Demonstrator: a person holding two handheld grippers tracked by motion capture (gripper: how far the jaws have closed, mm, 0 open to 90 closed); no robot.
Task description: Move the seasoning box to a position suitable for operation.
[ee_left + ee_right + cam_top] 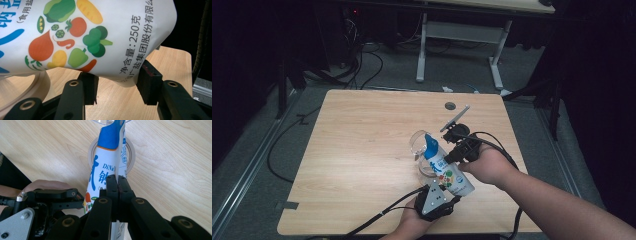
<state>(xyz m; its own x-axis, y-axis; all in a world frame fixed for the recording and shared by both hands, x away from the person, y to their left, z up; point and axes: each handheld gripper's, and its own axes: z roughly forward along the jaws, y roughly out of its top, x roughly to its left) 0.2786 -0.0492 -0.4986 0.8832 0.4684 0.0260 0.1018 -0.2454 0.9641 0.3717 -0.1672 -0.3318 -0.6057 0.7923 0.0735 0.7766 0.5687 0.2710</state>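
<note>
A white pouch (pixel 448 172) with a blue top and printed vegetables is held tilted in the high view, its blue end at the rim of a clear glass (pixel 417 141). My left gripper (pixel 448 194) is shut on the pouch's (pixel 100 32) lower end, with its pads against both sides. In its own view my left gripper (pixel 119 84) has the glass (pixel 41 85) at its left. My right gripper (pixel 117 185) is shut on the thin side seam of the pouch (pixel 106 157), above the glass base (pixel 130 148). From above, my right gripper (pixel 451 156) sits beside the pouch's middle.
The wooden table (pixel 362 150) has a round cable hole (pixel 450 105) near its far edge. Beyond it stand a desk's white legs (pixel 497 65), with cables on the grey floor (pixel 362 65). A hand (pixel 47 185) shows behind my left gripper (pixel 56 195).
</note>
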